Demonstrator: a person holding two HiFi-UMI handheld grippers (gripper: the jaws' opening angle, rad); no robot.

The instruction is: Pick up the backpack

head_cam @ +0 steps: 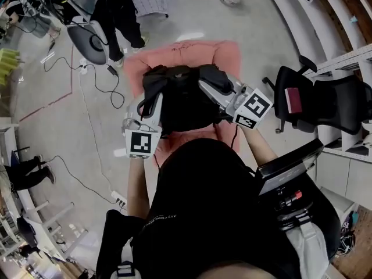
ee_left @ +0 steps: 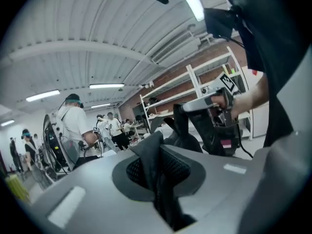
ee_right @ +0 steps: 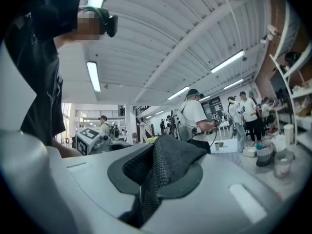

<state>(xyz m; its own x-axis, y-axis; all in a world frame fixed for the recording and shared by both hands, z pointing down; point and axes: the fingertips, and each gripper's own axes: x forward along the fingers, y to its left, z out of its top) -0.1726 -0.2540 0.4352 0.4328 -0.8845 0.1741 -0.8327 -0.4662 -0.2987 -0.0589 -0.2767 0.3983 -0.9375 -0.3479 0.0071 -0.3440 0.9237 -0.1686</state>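
The black backpack [head_cam: 186, 100] hangs between both grippers above a pink mat [head_cam: 229, 54]. My left gripper [head_cam: 153, 97] is at the bag's left side, shut on a black shoulder strap [ee_left: 157, 172] that stands pinched between its jaws. At the bag's right side my right gripper [head_cam: 204, 83] is shut on a padded mesh strap [ee_right: 163, 167]. In the left gripper view the right gripper [ee_left: 210, 100] shows ahead with a strap hanging from it. In the right gripper view the left gripper's marker cube [ee_right: 90, 138] shows at the left. The bag's underside is hidden.
A black office chair [head_cam: 325, 100] stands to the right, with white shelving [head_cam: 349, 57] behind it. Cables [head_cam: 87, 80] run over the floor to the left. A person in black [head_cam: 119, 16] stands beyond the mat. Several people [ee_right: 197, 116] work in the background.
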